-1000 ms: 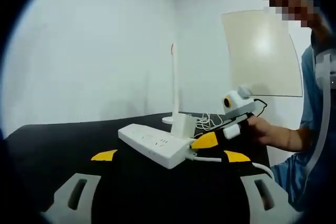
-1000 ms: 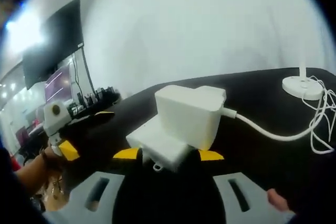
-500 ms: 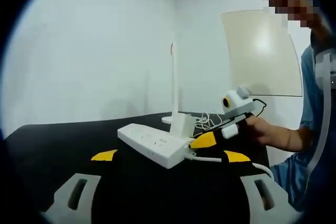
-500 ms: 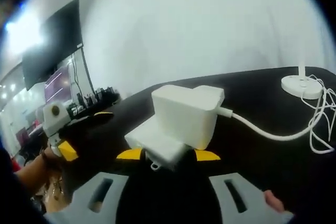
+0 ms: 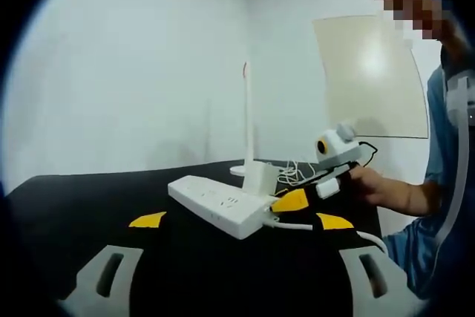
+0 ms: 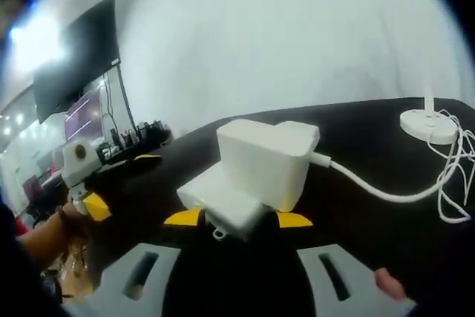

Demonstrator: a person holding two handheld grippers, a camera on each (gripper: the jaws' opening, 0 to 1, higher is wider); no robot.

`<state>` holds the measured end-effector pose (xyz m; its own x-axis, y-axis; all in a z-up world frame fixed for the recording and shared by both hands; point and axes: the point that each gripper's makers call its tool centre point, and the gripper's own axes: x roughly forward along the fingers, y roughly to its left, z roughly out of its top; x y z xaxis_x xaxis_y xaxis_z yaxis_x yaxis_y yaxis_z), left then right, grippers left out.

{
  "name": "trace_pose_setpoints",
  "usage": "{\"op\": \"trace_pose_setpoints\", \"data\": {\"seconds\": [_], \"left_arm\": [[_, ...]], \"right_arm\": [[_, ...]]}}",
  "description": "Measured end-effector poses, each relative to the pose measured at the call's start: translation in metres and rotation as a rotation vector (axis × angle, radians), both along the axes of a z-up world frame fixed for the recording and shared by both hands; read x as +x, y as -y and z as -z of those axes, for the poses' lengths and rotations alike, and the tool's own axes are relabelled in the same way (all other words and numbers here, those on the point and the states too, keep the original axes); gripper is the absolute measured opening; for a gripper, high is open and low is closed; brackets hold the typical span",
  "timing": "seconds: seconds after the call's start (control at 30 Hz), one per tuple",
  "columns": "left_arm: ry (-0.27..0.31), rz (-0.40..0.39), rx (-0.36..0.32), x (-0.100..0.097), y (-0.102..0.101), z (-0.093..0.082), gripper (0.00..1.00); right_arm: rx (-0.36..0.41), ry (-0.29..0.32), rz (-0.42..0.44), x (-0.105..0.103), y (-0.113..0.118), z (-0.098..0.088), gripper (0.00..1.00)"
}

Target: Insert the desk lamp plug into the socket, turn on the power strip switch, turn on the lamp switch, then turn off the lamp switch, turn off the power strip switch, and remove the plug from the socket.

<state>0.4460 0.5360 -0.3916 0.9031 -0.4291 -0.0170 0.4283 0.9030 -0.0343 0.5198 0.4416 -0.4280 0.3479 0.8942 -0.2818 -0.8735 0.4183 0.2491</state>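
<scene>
A white power strip [image 5: 221, 206] lies on a black table [image 5: 89, 198] with the lamp's plug adapter [image 6: 267, 162] seated in it. The desk lamp [image 5: 246, 120] stands near the table's far edge. Both the left gripper [image 5: 237, 272] and the right gripper [image 6: 234, 276] have wide jaws holding nothing.

You get even, bright room light off pale walls; a soft glare patch sits on the board [image 5: 373, 72] upper right; both views are soft, blurred and bowed at their edges.

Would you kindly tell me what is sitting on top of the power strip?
A white plug adapter sits on the power strip, its cable running toward the lamp base. Its prongs and the socket beneath are covered.
</scene>
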Motion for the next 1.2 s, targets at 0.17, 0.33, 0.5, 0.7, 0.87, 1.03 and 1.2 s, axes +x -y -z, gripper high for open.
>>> {"op": "trace_pose_setpoints", "data": {"seconds": [0.17, 0.33, 0.5, 0.7, 0.87, 1.03, 1.2], "left_arm": [[-0.007, -0.003, 0.001, 0.001, 0.0, 0.001, 0.75], [-0.008, -0.004, -0.001, 0.001, 0.0, 0.001, 0.75], [-0.011, -0.008, -0.011, 0.001, -0.001, 0.001, 0.75], [-0.015, -0.009, -0.016, 0.0, -0.001, 0.001, 0.74], [-0.018, -0.006, -0.008, 0.0, -0.001, 0.003, 0.74], [-0.007, -0.002, -0.012, -0.001, 0.0, 0.001, 0.74], [-0.001, 0.002, -0.02, -0.001, 0.0, -0.001, 0.74]], "right_arm": [[-0.002, 0.005, -0.015, -0.002, 0.006, -0.004, 0.37], [-0.018, 0.002, -0.039, -0.005, 0.014, -0.011, 0.37], [-0.005, 0.004, -0.068, -0.008, 0.02, -0.022, 0.36], [0.028, 0.025, -0.065, -0.01, 0.034, -0.043, 0.34], [0.048, 0.047, -0.042, -0.006, 0.046, -0.055, 0.34], [0.048, 0.052, -0.004, 0.0, 0.065, -0.055, 0.34], [0.052, 0.052, 0.017, 0.004, 0.08, -0.058, 0.34]]}}
